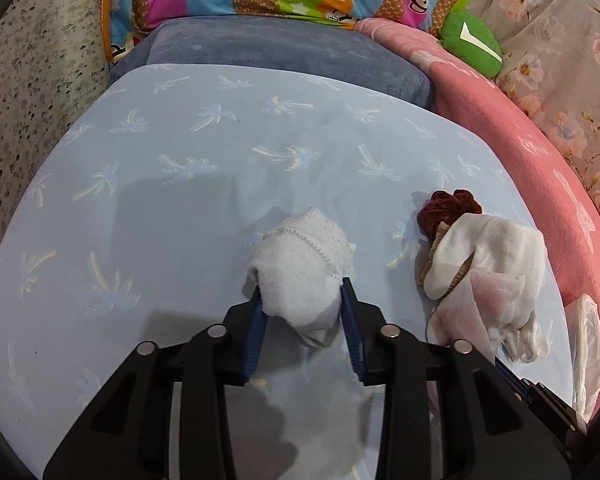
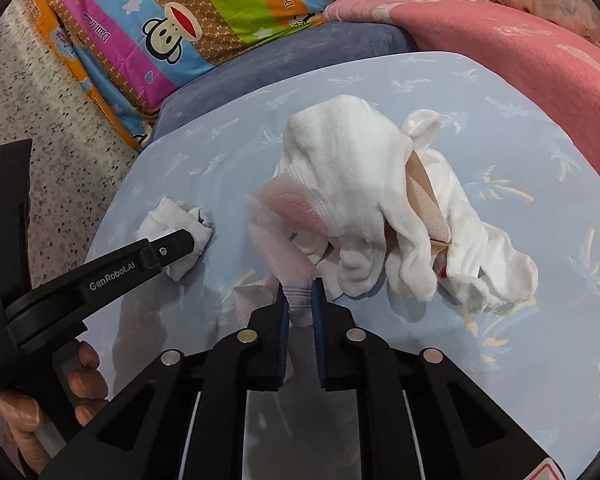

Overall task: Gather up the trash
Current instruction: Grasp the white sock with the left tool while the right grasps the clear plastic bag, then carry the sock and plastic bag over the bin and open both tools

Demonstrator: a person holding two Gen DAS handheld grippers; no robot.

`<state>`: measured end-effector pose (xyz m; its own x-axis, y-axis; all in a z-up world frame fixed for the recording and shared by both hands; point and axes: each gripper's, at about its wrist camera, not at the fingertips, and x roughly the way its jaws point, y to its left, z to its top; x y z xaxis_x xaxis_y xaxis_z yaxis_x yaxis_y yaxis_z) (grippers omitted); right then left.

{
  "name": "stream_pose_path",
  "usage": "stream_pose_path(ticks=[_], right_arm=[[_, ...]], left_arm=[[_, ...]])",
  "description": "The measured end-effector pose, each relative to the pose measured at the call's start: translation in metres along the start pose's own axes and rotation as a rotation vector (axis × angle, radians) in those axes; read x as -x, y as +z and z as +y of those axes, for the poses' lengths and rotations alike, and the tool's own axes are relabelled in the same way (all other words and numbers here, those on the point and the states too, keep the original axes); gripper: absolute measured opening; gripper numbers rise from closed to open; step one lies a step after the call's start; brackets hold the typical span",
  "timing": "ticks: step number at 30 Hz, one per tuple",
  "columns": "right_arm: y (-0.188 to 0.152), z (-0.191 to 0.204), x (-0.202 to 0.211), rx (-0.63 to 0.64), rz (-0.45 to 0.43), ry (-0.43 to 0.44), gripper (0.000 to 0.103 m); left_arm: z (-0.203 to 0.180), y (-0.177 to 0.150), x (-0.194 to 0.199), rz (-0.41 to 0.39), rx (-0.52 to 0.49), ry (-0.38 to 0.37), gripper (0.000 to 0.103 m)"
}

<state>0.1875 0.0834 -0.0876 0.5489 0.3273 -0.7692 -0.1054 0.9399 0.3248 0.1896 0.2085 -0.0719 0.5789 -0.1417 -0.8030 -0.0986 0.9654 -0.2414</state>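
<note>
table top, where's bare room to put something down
Free: the wide far-left stretch of the table between the balled sock and the blue cushion. Crowded: the right side, where the cloth pile and scrunchie lie near the pink blanket.

Left tongs [image 1: 304,300] clamp fabric, right tongs [image 2: 300,292] pinch nearly shut, both angled down.

Both wrist views close, angled down, sharing the blue table [image 1: 140,184].

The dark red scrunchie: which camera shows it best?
The left wrist view: the scrunchie lies in plain sight at the far end of the sock pile. The right wrist view shows none of it; the pile covers that spot.
</note>
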Motion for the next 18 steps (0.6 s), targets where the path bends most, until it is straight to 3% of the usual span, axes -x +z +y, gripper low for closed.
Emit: stream_pose_path(ticks=[18], right_arm=[[0.017,-0.018,0.115,-0.044,-0.257,0.061,0.004]], left_arm=[[-0.073,-0.002,0.066,-0.115,-0.12,-0.069,0.03]])
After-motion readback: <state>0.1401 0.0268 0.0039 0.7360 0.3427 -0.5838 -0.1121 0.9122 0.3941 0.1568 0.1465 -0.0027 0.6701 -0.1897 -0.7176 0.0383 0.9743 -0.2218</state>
